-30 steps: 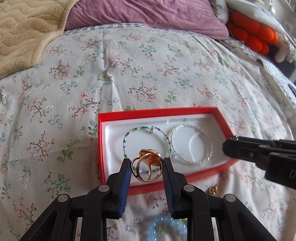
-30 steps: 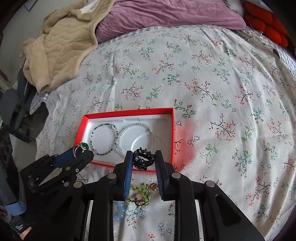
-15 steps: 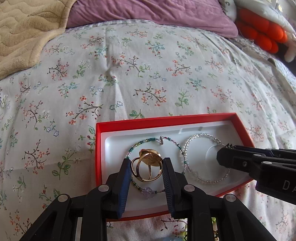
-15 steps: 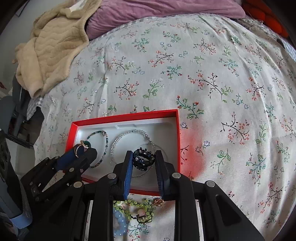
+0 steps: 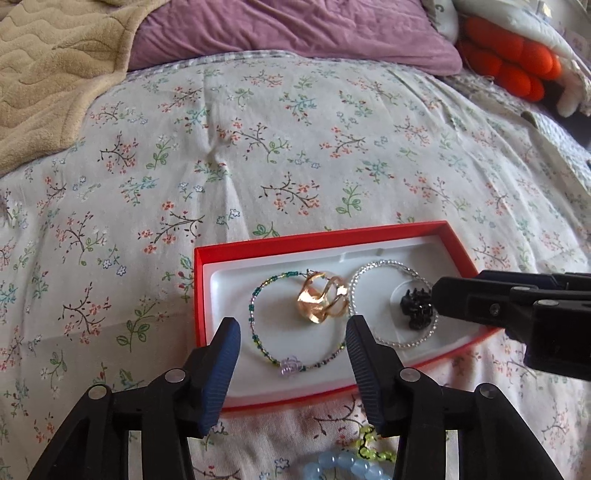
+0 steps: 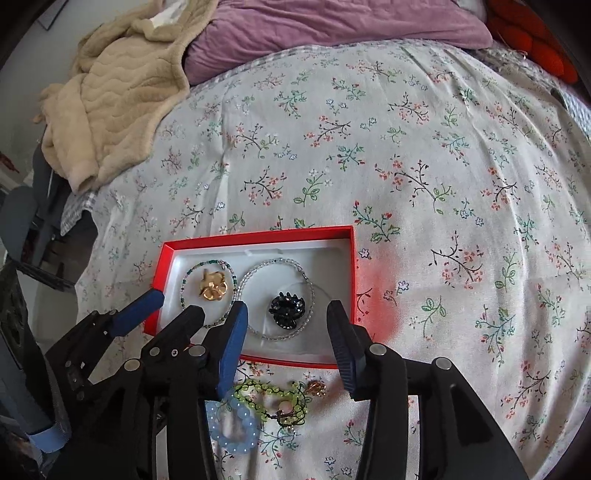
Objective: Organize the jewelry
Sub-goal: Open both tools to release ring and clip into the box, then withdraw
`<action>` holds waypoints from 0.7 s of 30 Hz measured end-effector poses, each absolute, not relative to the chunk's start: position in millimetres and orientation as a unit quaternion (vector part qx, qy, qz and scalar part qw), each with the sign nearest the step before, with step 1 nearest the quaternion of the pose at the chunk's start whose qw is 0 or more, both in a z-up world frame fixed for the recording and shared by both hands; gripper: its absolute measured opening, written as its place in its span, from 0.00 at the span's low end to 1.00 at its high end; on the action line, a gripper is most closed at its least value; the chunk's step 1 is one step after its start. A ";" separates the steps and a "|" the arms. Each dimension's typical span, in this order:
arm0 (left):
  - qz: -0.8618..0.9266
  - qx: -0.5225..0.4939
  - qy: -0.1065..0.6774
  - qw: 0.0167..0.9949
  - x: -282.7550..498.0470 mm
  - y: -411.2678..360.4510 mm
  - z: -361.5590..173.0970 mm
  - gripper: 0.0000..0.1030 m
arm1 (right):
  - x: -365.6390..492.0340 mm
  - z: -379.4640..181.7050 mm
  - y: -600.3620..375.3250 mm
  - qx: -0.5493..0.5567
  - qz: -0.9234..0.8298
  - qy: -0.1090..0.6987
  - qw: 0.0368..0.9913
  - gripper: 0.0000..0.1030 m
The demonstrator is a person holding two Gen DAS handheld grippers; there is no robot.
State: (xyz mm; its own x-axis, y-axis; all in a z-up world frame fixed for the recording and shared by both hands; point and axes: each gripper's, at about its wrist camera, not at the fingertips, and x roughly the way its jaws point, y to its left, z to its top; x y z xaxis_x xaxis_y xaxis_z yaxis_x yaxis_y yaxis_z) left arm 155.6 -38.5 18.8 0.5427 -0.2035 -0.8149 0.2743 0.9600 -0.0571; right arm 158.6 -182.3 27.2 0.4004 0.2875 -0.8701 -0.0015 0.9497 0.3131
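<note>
A red jewelry box (image 5: 199,295) (image 6: 352,266) with a white liner lies on the floral bedspread. In it a gold ring (image 5: 323,299) (image 6: 212,284) rests inside a green beaded bracelet (image 5: 258,339) (image 6: 184,291). A black ring (image 5: 415,308) (image 6: 286,308) rests inside a clear beaded bracelet (image 5: 384,264) (image 6: 273,263). My left gripper (image 5: 293,332) (image 6: 168,308) is open and empty above the gold ring. My right gripper (image 6: 286,317) is open and empty above the black ring; its finger (image 5: 480,299) shows in the left wrist view.
In front of the box lie a pale blue bead bracelet (image 6: 231,424) (image 5: 343,467), a yellow-green bracelet (image 6: 273,400) (image 5: 369,448) and a small gold piece (image 6: 316,387). A beige blanket (image 6: 110,92), purple pillow (image 6: 332,26) and orange plush (image 5: 509,62) lie at the back.
Both grippers opened and let go: the gold ring dropped inside the green bracelet, the black ring inside the clear bracelet. Both grippers had moved forward over the box.
</note>
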 end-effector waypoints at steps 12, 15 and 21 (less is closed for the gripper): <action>-0.135 0.065 0.450 0.880 122.7 -34.2 36.4 0.85 | 123.2 51.9 -194.5 0.109 0.080 0.521 0.843 0.67; -0.127 0.073 0.455 0.878 115.0 -30.9 36.1 0.92 | 113.0 55.5 -194.8 0.097 0.079 0.519 0.846 0.75; -0.126 0.072 0.478 0.866 102.1 -20.8 28.7 0.95 | 92.7 54.9 -190.2 0.059 0.076 0.515 0.852 0.94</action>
State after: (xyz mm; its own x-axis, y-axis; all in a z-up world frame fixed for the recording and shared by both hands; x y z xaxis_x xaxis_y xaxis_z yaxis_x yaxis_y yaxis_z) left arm 102.1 -20.8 28.7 0.5117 -0.1484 -0.8462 0.2866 0.9580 0.0053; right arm 92.7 -190.2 54.9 0.4571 0.1897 -0.8689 -0.0689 0.9816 0.1780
